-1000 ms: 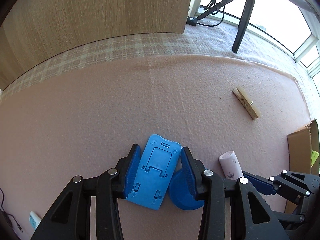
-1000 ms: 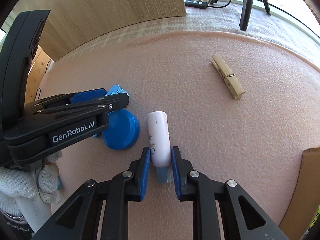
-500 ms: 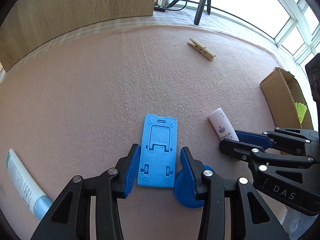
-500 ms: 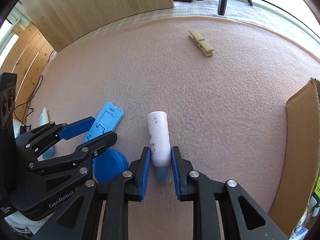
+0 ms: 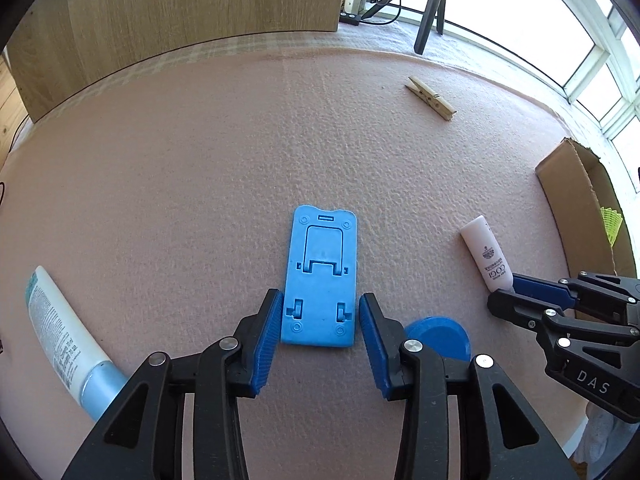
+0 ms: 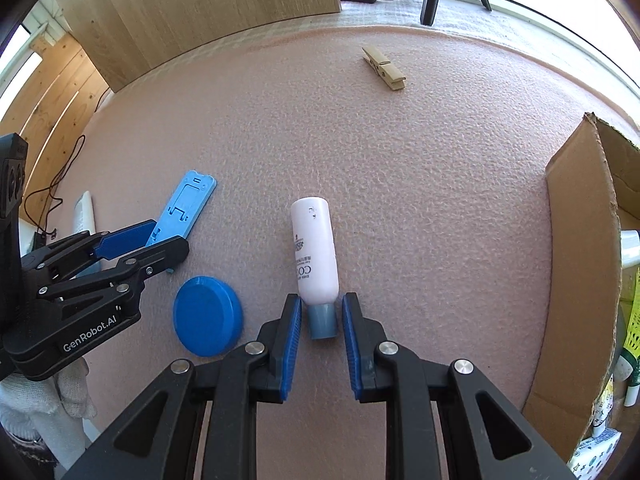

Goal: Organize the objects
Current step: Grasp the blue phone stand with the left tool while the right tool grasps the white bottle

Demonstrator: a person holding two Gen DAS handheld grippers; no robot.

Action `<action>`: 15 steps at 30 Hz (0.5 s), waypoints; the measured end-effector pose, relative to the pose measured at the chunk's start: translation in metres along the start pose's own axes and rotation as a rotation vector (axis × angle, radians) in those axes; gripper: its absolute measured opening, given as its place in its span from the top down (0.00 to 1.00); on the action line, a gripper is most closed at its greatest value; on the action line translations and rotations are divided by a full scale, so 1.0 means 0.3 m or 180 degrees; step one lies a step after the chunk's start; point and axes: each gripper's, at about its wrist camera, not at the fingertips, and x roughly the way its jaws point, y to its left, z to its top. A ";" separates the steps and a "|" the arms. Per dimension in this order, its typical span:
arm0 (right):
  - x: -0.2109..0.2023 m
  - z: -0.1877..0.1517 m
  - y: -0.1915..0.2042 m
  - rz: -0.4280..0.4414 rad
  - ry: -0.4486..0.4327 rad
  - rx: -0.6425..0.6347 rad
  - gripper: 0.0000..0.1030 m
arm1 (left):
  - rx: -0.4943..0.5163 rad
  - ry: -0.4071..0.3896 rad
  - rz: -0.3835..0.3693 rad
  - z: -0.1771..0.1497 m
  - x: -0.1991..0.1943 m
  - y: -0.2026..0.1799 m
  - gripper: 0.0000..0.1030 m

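The left claw (image 5: 318, 320) stands apart around the blue stand (image 5: 322, 276) at lower centre. The right claw (image 6: 318, 330) stands apart beside the pink bottle (image 6: 314, 250)'s cap. Only the left view shows the whole green-white tube (image 5: 64, 332), lower left; the right view shows the cardboard box (image 6: 580, 280)'s contents.

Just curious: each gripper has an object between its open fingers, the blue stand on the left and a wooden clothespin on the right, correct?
Not quite: the right gripper straddles a pink bottle, per the right wrist view. The clothespin lies far off. The left gripper does flank the blue stand.
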 end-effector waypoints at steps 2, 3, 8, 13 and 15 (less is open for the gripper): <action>0.001 0.001 0.002 -0.0011 0.0002 -0.0025 0.80 | 0.0021 -0.0013 0.0028 0.004 0.005 -0.011 0.50; 0.002 0.003 0.005 -0.0027 0.0001 -0.0046 0.79 | 0.0044 -0.0013 0.0038 0.005 0.007 -0.019 0.47; 0.013 0.032 0.026 -0.0146 -0.0018 -0.0146 0.68 | 0.0005 -0.0078 0.0086 0.021 0.015 -0.037 0.39; 0.027 0.049 0.054 -0.0297 0.0004 -0.0290 0.68 | -0.0190 -0.0215 0.0094 0.049 0.022 -0.007 0.50; 0.028 0.049 0.059 -0.0362 0.0020 -0.0314 0.70 | -0.0231 -0.0252 0.0119 0.050 0.018 0.014 0.61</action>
